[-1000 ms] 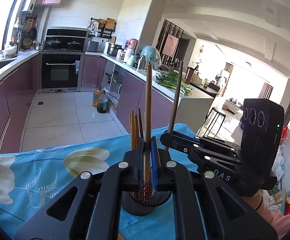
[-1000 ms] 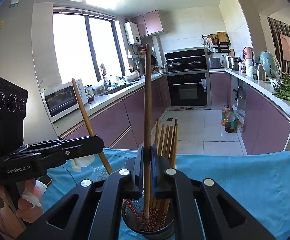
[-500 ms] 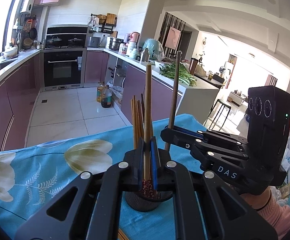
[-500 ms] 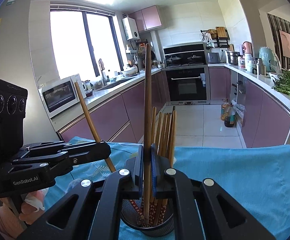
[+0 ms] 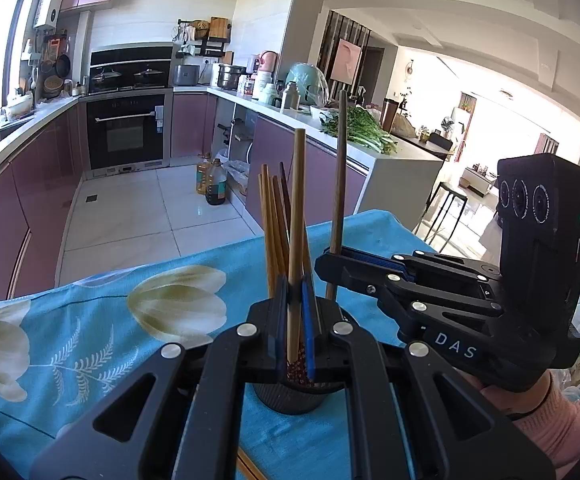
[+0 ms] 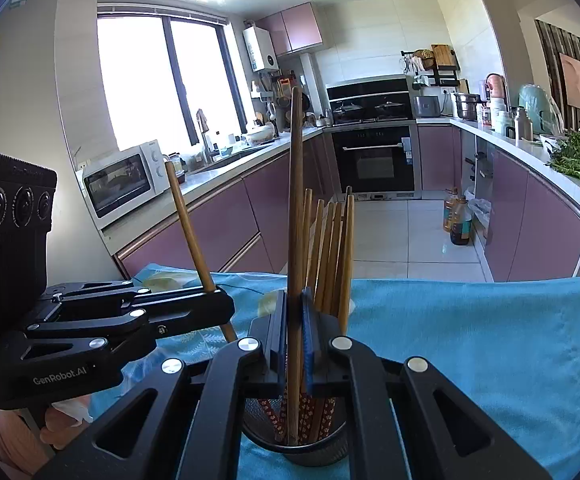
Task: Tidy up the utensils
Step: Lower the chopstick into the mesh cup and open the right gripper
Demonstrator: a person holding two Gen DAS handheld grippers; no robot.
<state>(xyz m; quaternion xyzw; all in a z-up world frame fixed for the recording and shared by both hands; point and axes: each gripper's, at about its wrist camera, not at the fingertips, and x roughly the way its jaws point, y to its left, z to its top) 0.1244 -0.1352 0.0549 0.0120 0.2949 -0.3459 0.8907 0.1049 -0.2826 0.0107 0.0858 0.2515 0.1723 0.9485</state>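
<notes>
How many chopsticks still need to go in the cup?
Mostly done: a bunch of chopsticks already stands in the mesh cup. In hand: the right tool holds one dark chopstick over the cup, and the left tool holds one light chopstick. Left: drop both in, plus one stick lying on the blue cloth.

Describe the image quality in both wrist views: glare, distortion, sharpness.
Left wrist view: fisheye bends the counters; the living room at right is overexposed; the left gripper and its chopstick are sharp. Right wrist view: window and ceiling light blow out white; the edges vignette dark; the right gripper and the mesh holder stay crisp.
</notes>
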